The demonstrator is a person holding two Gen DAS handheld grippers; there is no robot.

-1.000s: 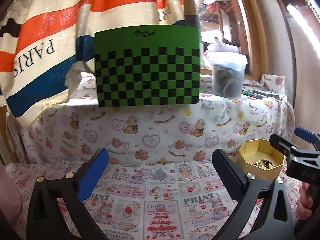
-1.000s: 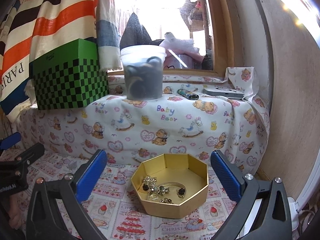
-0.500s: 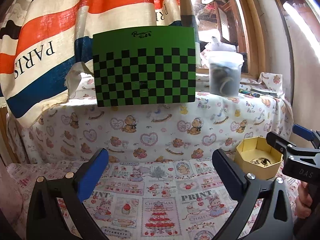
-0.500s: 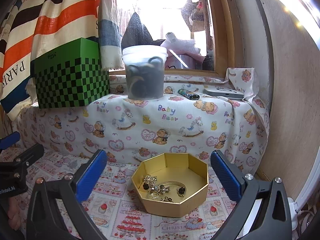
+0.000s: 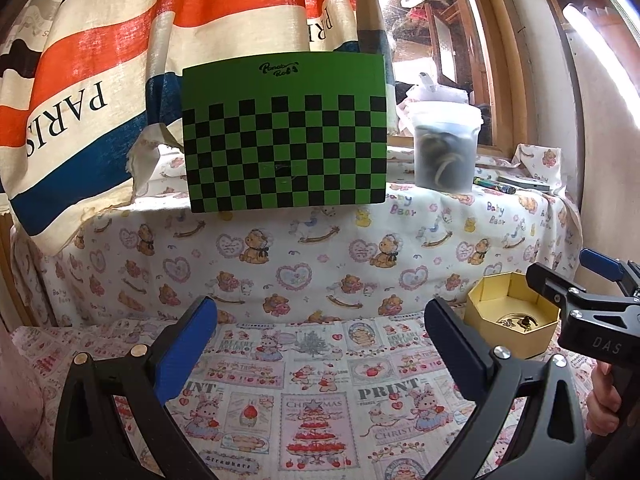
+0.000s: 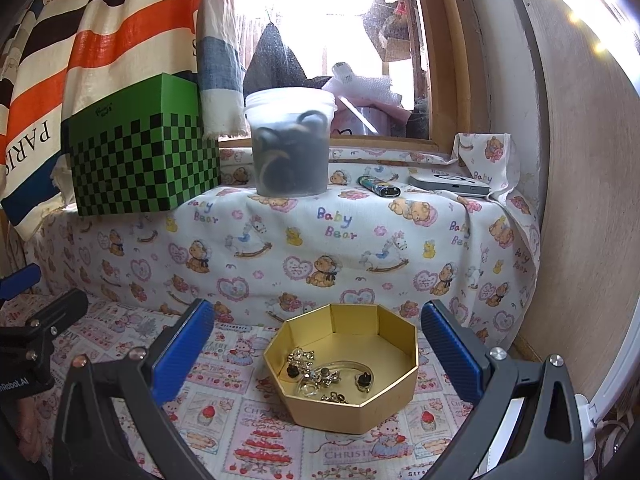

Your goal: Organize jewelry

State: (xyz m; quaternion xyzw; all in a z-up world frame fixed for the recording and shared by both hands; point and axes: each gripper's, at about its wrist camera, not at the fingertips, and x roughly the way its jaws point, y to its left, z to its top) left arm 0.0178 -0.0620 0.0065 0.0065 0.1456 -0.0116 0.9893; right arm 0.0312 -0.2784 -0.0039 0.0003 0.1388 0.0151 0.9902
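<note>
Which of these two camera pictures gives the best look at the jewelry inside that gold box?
The right wrist view. It looks down into the open gold box, so the jewelry shows as separate tangled pieces on the floor of the box. In the left wrist view the box sits at the far right edge, and only a small dark glint of jewelry shows over its wall.

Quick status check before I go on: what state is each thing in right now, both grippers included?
left gripper: open, empty, above the printed cloth.
right gripper: open, empty, facing the gold box.
gold box: lid off, upright on the cloth.
jewelry: loose tangled pile inside the gold box.
plastic tub: upright on the ledge, dark contents; whether lidded, cannot tell.
green checkered box: closed, upright on the ledge.
</note>
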